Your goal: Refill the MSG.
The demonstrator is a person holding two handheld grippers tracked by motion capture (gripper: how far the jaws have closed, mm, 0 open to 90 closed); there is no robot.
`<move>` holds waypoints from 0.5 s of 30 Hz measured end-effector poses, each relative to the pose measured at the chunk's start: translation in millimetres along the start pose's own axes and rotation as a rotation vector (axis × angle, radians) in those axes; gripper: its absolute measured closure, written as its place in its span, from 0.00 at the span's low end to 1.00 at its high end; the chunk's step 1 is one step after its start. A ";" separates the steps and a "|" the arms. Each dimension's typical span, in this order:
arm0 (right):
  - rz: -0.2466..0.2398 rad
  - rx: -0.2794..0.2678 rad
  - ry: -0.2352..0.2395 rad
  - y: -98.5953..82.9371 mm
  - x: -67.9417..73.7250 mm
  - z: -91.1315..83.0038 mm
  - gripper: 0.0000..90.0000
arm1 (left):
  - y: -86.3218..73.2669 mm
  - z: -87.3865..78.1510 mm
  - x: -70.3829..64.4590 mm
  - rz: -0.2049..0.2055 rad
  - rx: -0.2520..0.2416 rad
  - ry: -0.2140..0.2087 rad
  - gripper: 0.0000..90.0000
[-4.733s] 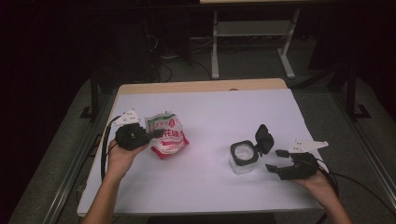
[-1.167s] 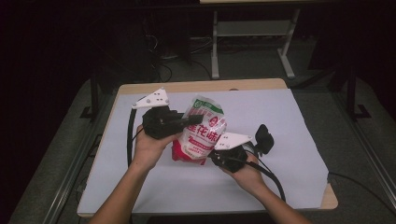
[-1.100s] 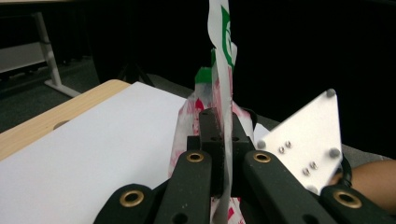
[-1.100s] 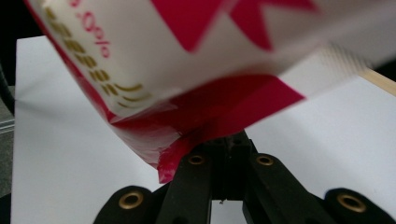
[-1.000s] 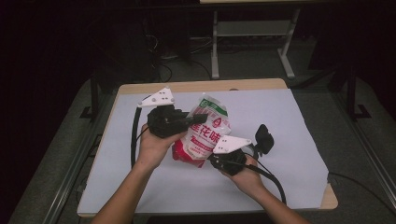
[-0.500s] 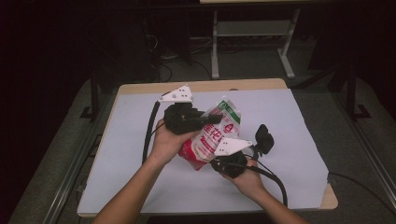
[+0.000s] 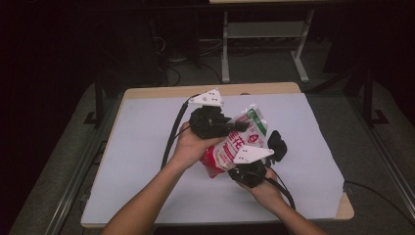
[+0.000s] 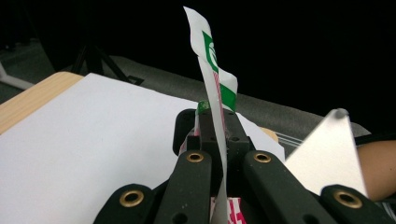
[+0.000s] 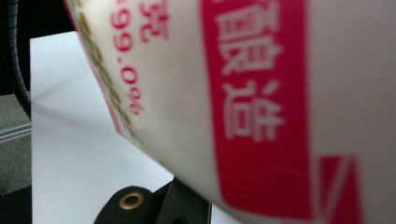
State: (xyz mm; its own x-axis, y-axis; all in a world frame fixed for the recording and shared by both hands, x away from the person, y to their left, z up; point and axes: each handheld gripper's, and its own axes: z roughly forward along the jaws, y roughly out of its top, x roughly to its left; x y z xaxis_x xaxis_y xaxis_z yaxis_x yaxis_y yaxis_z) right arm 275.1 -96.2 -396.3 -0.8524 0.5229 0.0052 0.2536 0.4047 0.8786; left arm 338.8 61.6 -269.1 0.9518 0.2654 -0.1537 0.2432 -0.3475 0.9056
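Nearest the viewer in the high view, two bare forearms come up from the bottom edge onto a white-covered surface (image 7: 147, 147); the person's right hand (image 7: 266, 188) grips the right tongs (image 7: 239, 172), which sit under the lower end of a red-and-white printed bag (image 7: 235, 144), with the grey three-cornered plate just above them; in the right gripper view the bag's red lettering is pressed close to the lens and hides the jaws, so whether these tongs are pinching or spread cannot be told; a little farther in, the left hand (image 7: 192, 147) holds the left tongs (image 7: 241, 126), whose jaws are pressed together on the bag's upper part; the left gripper view shows the two black jaws clamping the thin sealed edge of the bag, which stands upright between them with its green-and-white corner rising above; the bag is lifted and tilted over the middle of the surface, held between the two tongs; just right of it a small black object (image 7: 275, 144) lies on the surface; a black cable loops from the left tongs toward the person; beyond the far wooden edge stands a metal frame (image 7: 264, 36) on a dark floor.
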 end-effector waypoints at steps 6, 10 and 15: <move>-0.014 -0.010 0.002 0.3 0.6 -0.2 1.00 | 1.8 1.6 -0.5 -0.015 0.010 0.012 1.00; -0.009 -0.011 -0.002 0.3 2.5 -0.3 1.00 | 2.9 3.5 0.4 -0.017 0.029 0.012 1.00; -0.025 -0.015 -0.023 -1.1 5.8 0.0 1.00 | 3.8 6.0 3.4 -0.043 0.040 0.002 1.00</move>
State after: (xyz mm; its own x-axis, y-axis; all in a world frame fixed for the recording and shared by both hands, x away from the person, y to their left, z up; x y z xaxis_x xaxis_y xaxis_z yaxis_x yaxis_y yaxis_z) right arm 269.9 -93.5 -397.3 -0.8477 0.5298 -0.0271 0.2259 0.4066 0.8853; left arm 344.0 55.7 -268.6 0.9399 0.2829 -0.1914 0.2912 -0.3711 0.8818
